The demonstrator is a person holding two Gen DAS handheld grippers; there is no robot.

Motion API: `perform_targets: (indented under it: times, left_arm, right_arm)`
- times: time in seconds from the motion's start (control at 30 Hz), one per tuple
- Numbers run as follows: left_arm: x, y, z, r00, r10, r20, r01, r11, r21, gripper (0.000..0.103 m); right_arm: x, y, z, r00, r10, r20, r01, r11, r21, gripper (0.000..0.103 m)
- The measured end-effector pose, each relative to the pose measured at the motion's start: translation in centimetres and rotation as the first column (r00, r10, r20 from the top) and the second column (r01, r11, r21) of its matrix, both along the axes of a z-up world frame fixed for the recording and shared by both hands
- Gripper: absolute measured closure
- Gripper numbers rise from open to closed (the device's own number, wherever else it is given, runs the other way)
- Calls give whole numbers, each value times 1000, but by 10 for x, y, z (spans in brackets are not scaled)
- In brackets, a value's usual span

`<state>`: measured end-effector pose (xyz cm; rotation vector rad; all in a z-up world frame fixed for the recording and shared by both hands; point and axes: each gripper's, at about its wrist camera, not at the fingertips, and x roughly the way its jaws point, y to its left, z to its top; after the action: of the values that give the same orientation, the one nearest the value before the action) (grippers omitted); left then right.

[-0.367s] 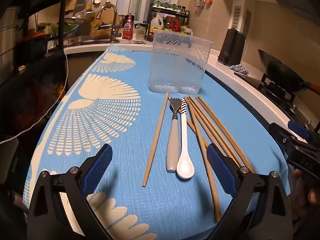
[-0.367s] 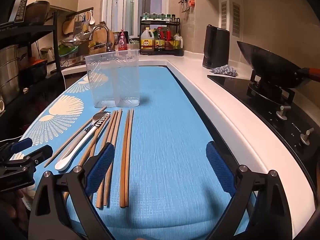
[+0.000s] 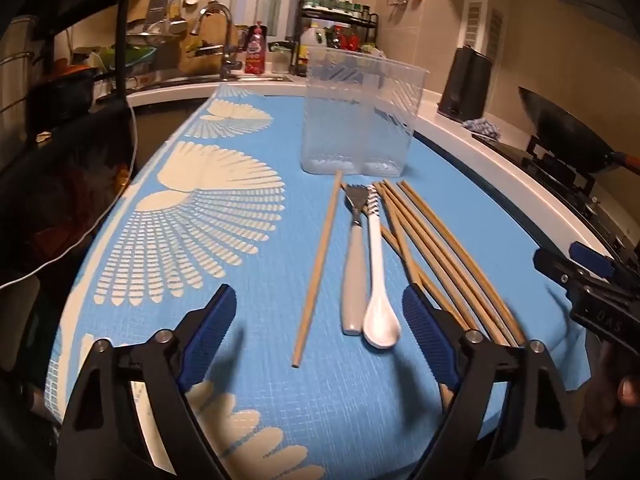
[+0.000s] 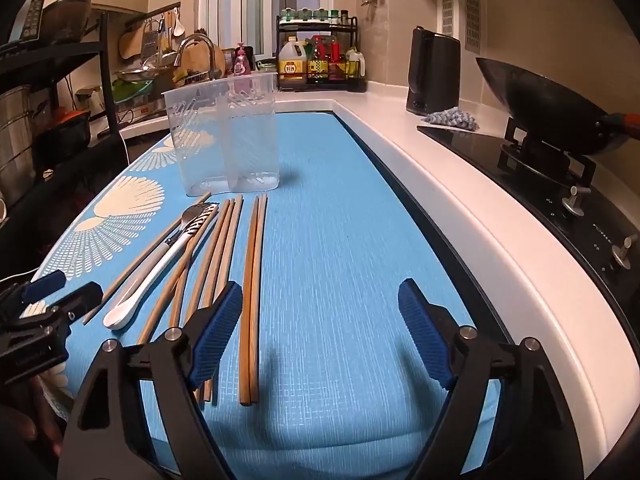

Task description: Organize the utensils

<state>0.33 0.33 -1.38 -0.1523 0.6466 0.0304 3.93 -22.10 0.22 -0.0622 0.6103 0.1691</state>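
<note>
Left gripper [image 3: 316,332] fingers apart, empty, above the worktop [image 3: 248,400]. Single chopstick [image 3: 319,264], fork [image 3: 354,268] and spoon [image 3: 378,280] lie just ahead, long axes pointing to the clear holder [image 3: 360,120]. Right gripper [image 4: 320,332], likewise open, straddles the chopstick pair [image 4: 253,292].

Surface [image 4: 460,184]: white, covered by a blue mat [image 4: 340,260] with cream fan pattern. On the mat: clear plastic container [image 3: 360,120], upright, toward the far edge; before it, bamboo chopsticks [image 3: 436,248], a grey-handled fork [image 3: 354,276] and a white spoon [image 3: 378,280], lying lengthwise.
</note>
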Motion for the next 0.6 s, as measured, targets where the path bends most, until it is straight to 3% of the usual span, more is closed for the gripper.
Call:
perform_targets:
  times: [0.6]
  left_arm:
    - [-2, -11, 2, 999, -41, 14, 41, 999, 1, 25]
  right_arm:
    - [-5, 6, 3, 1000, 19, 21, -19, 999, -28, 24]
